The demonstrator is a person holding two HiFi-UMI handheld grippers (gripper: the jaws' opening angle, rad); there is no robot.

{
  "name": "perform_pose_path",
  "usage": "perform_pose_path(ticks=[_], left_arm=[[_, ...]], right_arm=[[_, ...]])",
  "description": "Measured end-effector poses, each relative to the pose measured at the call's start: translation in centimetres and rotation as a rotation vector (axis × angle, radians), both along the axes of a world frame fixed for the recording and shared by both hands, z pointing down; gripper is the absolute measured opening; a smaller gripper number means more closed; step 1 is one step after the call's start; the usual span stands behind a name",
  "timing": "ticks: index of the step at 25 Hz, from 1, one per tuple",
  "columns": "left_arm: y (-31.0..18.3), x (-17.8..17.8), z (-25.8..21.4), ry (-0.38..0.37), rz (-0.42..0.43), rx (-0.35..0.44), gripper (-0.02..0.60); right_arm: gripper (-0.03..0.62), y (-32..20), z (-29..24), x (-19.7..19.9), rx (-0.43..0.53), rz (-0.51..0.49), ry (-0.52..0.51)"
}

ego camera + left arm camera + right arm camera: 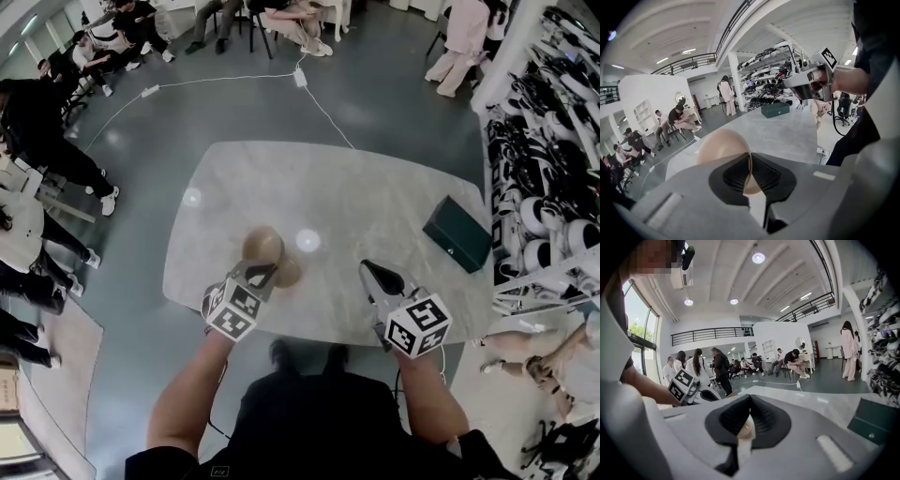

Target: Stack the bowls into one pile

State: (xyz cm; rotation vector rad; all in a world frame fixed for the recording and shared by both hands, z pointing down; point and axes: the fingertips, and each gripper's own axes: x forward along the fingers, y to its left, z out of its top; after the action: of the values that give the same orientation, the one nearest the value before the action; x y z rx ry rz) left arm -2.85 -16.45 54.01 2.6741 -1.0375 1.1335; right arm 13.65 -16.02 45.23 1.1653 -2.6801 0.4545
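Note:
A tan bowl (262, 244) hangs tilted over the near left part of the marble table (356, 197), my left gripper (265, 272) shut on its rim. In the left gripper view the rim runs between the shut jaws (750, 161) and the bowl's rounded outside (719, 145) fills the space beyond them. Just beneath and to the right, blurred, lies a second tan bowl (290, 273). My right gripper (367, 265) hovers over the near edge, to the right of the bowls, shut and empty. In the right gripper view (745, 413) a tan bowl (745, 430) shows beyond its jaws.
A dark green box (457, 234) sits at the table's right end. Racks of gear (553, 141) stand close on the right. Several people sit and stand on the far and left sides, and a white cable (234, 80) runs across the floor.

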Motion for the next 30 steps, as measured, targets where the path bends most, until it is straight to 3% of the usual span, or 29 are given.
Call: perform_pose_path(ticks=[8, 16, 30], left_arm=[[0.8, 3.3, 2.8, -0.086, 0.048, -0.026, 0.021], [1.5, 4.2, 7.4, -0.216, 0.149, -0.078, 0.021], [1.4, 4.4, 11.4, -0.351, 0.262, -0.108, 0.021]], right_arm=[[0.003, 0.0, 0.8, 2.5, -0.017, -0.011, -0.013], [0.003, -0.1, 1.3, 2.8, -0.026, -0.011, -0.007], [0.003, 0.0, 1.9, 2.4, -0.043, 0.017, -0.003]])
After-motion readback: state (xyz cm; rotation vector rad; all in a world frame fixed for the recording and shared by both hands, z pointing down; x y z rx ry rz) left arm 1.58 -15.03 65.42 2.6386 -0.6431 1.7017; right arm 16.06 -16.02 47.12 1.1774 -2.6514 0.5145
